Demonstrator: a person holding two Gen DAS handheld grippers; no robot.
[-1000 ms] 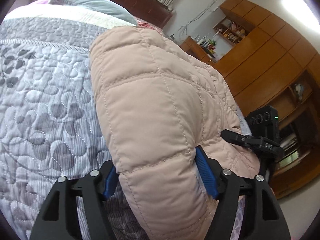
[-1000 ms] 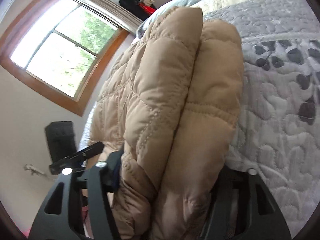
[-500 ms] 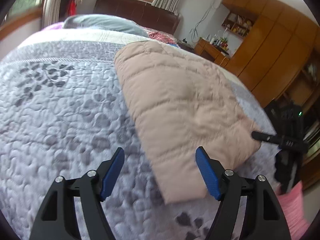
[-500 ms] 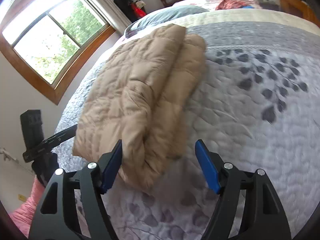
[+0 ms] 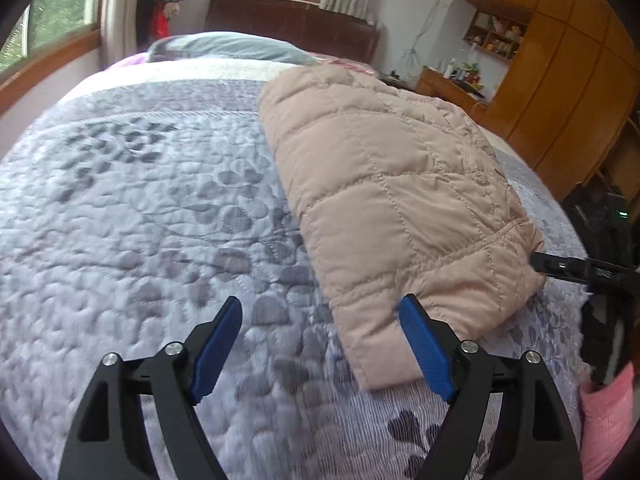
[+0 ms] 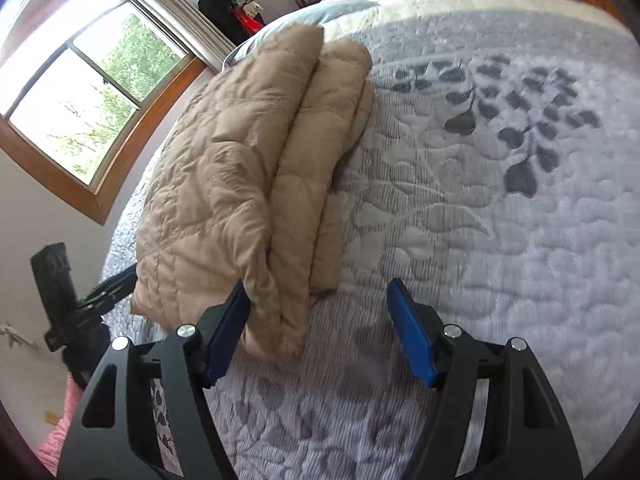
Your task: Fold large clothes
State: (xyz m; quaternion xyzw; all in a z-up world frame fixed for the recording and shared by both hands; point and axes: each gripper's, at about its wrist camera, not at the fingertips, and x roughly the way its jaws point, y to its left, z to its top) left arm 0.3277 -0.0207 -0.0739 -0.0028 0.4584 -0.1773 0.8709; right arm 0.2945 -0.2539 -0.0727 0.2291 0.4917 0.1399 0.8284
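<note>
Jacket (image 5: 384, 200): your quilted, padded coat lies folded into a long bundle on the bed (image 5: 120, 220), lengthwise from the near edge toward the pillow (image 5: 224, 46).
Feel: likely light, soft and puffy; the smooth shell may slip and the layers may spring apart.
Left hand-held gripper (image 5: 320, 344): jaws wide apart, holding nothing, with the jacket's near end just beside its right finger.
Right hand-held gripper (image 6: 318, 328): also spread wide and empty; the stacked layers' near end sits by its left finger.
Hold: pinch deep across all layers at the near corners, not a single skin.
</note>
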